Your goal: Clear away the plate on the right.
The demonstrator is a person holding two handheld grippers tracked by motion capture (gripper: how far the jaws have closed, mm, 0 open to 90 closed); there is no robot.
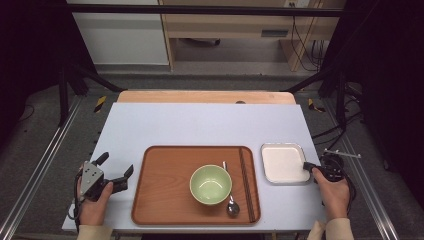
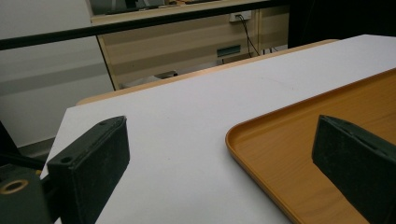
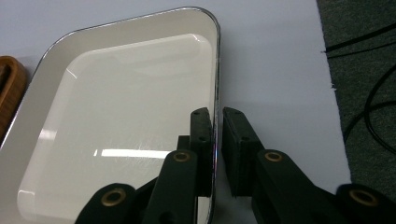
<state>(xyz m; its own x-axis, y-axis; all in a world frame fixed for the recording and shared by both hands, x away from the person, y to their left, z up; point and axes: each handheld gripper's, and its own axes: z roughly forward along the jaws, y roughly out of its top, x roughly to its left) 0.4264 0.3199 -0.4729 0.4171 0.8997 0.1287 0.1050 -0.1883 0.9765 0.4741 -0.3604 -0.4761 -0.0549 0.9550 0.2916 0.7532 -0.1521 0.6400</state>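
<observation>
The right gripper (image 3: pixel 215 122) has its two jaws standing narrow, one on each side of the right-hand rim of the white dish (image 3: pixel 116 107), the inner one over the basin, the outer one over the table. A thin gap may remain on the outer side, so the pinch looks just about made rather than firmly settled. From above, this gripper (image 1: pixel 308 166) meets the dish (image 1: pixel 283 162) at about four o'clock on its rim. The dish lies flat on the white tabletop (image 1: pixel 200 125), at three o'clock from the wooden tray (image 1: pixel 165 200) and just beside its edge.

The left gripper (image 1: pixel 116 172) hangs with jaws wide and nothing between them, at nine o'clock from the tray, near its left edge; its own view looks across the tray's near corner (image 2: pixel 261 140).

On the tray sit a green bowl (image 1: pixel 210 184), a spoon (image 1: pixel 231 205) at about four o'clock from the bowl, and a pair of dark chopsticks (image 1: pixel 246 182) along the right side.

The step in hand seems to be taking hold of the dish by its rim. The next move probably calls for a firm squeeze before any lift, since a thin, smooth rim held at one edge may tip or slip; keeping the dish level and clearing the tray's raised lip would matter if it goes onto the tray.
</observation>
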